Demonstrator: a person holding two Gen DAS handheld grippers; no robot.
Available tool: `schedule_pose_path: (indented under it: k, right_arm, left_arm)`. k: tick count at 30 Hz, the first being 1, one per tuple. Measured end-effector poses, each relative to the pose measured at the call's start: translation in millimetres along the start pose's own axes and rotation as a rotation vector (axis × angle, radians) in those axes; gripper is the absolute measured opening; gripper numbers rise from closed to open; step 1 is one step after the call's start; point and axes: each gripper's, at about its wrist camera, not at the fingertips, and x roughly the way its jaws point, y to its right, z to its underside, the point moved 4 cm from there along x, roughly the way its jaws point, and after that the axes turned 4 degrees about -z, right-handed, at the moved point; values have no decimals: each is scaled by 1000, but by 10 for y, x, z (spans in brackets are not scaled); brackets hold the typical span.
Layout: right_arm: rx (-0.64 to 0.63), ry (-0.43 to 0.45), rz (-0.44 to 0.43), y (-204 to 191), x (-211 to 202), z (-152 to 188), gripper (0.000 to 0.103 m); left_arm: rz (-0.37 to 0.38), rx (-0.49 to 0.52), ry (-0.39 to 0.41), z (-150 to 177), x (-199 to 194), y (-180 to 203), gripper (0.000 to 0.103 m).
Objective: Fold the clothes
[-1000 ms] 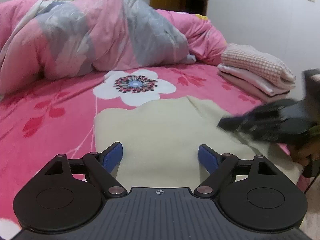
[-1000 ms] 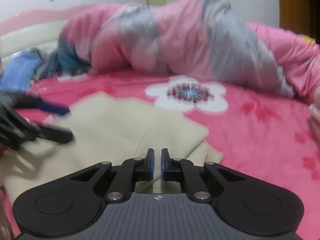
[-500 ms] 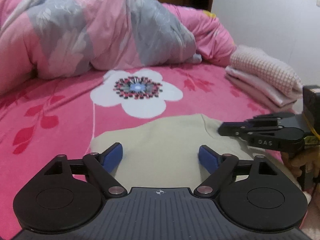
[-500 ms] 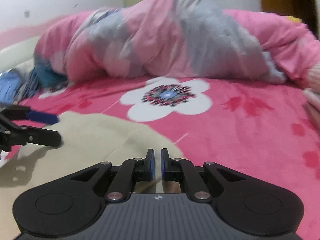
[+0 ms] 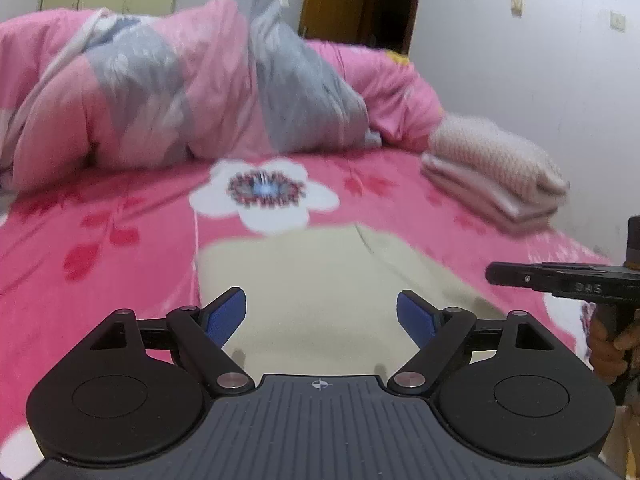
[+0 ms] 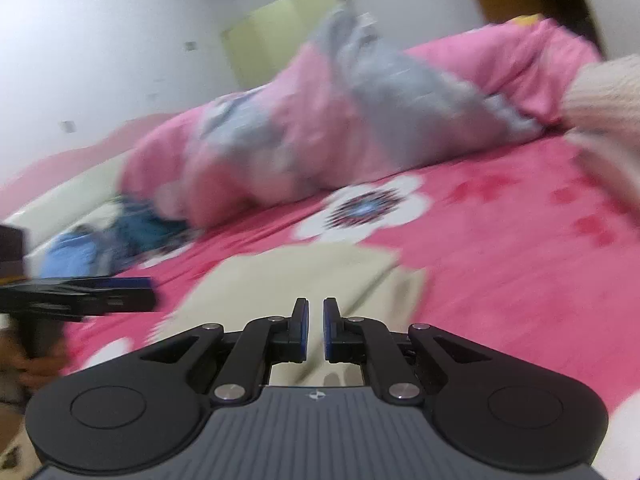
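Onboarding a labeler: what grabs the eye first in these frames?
The hot-pink floral bedsheet fills both views, with a cream garment lying flat in front of both grippers. Behind it is a heaped pink-and-grey quilt; a folded stack sits at the bed's right edge.

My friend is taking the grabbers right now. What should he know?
Left gripper: open, empty, above the cream garment.
Right gripper: shut, nothing seen in it, off the cloth's right side.
Cream garment: partly folded, flat on the pink bedsheet.
Done: a folded stack sits at the bed's right edge.
Left: finish the cream fold, stack it. More clothes lie beside the duvet.
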Motion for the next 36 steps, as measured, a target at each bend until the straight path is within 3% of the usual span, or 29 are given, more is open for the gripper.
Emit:
schedule_pose_path:
  k: [1,4,7,13,17,20,23,26,29,31,36]
  right_arm:
    - [-13,-19,-29,-88,35,74,6]
    - [-47,-90,-4,-160,220,296,6]
    - [-68,-75,33,-187,242,364,6]
    - [-79,-8,-3,-382,-70,359,7]
    - [-109,-69,46,-404,10,539,8]
    - [-102,-68,75,-458,-14,531,9]
    - [-141,-57,38,-607,-70,524,9]
    - [-182,-82,31,-711,-46,576,13]
    - [-212,-112,73,-721,82,702,13]
    - [-196,-113,83,-772,34,626,13]
    - [-171,-48,133,-794,-78,404,32]
  left_arm:
    - [-3,6,-14,56,10,39,84]
    - [-32,36,-66,235,93,118,84]
    - [-88,76,-77,346,124,157,83]
    - [-89,58,-49,341,-60,184,84]
    - [-116,55,-94,475,13,206,85]
    - [-126,29,-77,493,-69,195,84]
    - [-111,21,-40,512,-219,193,84]
    - [-129,50,-79,665,-180,191,86]
    - [-110,-19,-113,769,-125,89,87]
    - [-106,-48,-91,740,-210,44,86]
    - [-116,-69,8,542,-443,-16,92]
